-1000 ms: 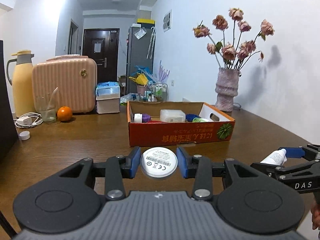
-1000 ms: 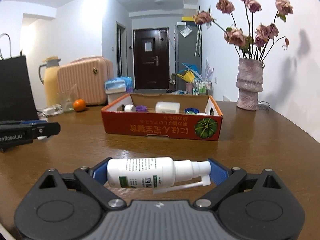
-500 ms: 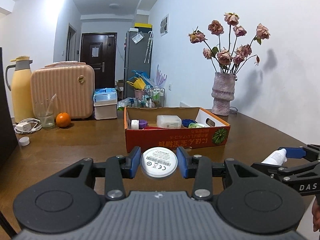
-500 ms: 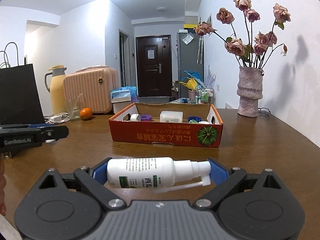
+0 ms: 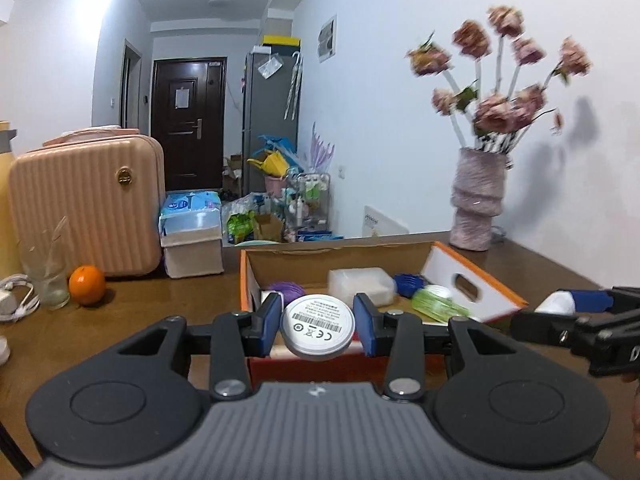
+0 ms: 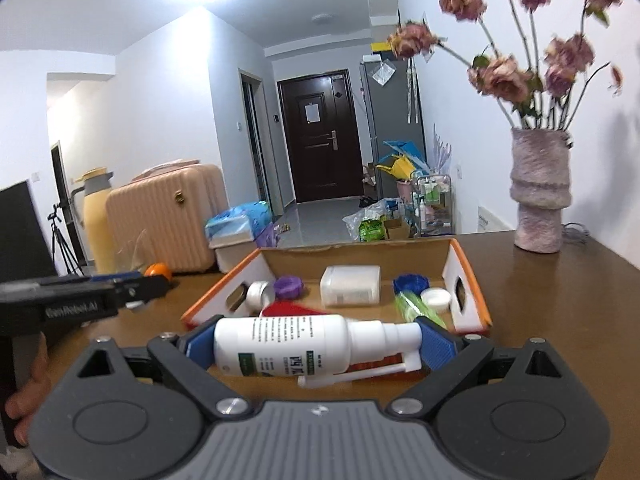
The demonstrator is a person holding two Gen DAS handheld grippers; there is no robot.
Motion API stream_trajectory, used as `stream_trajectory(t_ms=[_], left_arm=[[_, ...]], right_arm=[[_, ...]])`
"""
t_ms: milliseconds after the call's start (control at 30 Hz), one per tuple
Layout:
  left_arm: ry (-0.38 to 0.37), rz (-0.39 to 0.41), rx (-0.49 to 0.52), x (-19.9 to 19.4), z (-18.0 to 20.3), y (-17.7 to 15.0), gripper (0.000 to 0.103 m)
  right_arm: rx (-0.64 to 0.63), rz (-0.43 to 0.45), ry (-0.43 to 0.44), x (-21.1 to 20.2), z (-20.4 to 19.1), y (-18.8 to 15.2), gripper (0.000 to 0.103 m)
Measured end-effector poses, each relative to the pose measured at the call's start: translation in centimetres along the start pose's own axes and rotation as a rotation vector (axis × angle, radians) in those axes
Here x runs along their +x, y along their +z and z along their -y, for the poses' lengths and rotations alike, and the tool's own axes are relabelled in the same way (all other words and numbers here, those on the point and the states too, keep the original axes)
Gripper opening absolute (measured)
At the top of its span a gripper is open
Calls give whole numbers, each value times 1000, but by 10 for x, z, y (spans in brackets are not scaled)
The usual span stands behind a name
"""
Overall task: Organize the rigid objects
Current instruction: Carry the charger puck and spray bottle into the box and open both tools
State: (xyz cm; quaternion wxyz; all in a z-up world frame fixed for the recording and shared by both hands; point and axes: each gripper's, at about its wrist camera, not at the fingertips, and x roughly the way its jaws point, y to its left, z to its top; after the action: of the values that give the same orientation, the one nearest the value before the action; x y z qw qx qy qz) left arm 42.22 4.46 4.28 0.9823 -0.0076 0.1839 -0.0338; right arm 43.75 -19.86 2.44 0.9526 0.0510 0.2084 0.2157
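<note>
White plastic, lying crosswise, the spray bottle (image 6: 296,344) is clamped between the blue pads of the right gripper (image 6: 316,346), base against the left pad and nozzle tip against the right. It hangs at the near edge of the cardboard box (image 6: 468,276). The left gripper (image 5: 317,330) is closed on a round white disc (image 5: 317,327) (label side facing the camera), also held at the box's near edge. Inside the box lie a white tub (image 6: 351,285), a purple lid (image 6: 289,286), a blue lid (image 6: 411,283) and a green tube (image 6: 416,306). On the wooden table (image 6: 560,280) stand a vase (image 6: 540,196) of dried roses, a pink suitcase (image 5: 86,208) and an orange (image 5: 87,290).
</note>
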Motion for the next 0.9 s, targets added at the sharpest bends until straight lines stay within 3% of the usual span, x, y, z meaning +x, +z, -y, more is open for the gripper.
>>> stream_trajectory(t_ms=[133, 267, 533, 733, 800, 900], left_arm=[[-11, -51, -6, 47, -9, 9, 40], [-6, -113, 8, 91, -16, 12, 40], [-16, -232, 83, 147, -23, 15, 40], [-18, -301, 74, 171, -29, 8, 41], [-26, -308, 63, 172, -32, 8, 44], [-34, -295, 53, 168, -34, 12, 58]], right_arm=[[86, -49, 21, 60, 21, 22, 98], [92, -123, 0, 118, 32, 37, 98], [210, -350, -47, 213, 53, 51, 98], [220, -466, -101, 247, 47, 48, 98], [179, -454, -151, 251, 41, 50, 101], [154, -416, -163, 248, 38, 57, 103]])
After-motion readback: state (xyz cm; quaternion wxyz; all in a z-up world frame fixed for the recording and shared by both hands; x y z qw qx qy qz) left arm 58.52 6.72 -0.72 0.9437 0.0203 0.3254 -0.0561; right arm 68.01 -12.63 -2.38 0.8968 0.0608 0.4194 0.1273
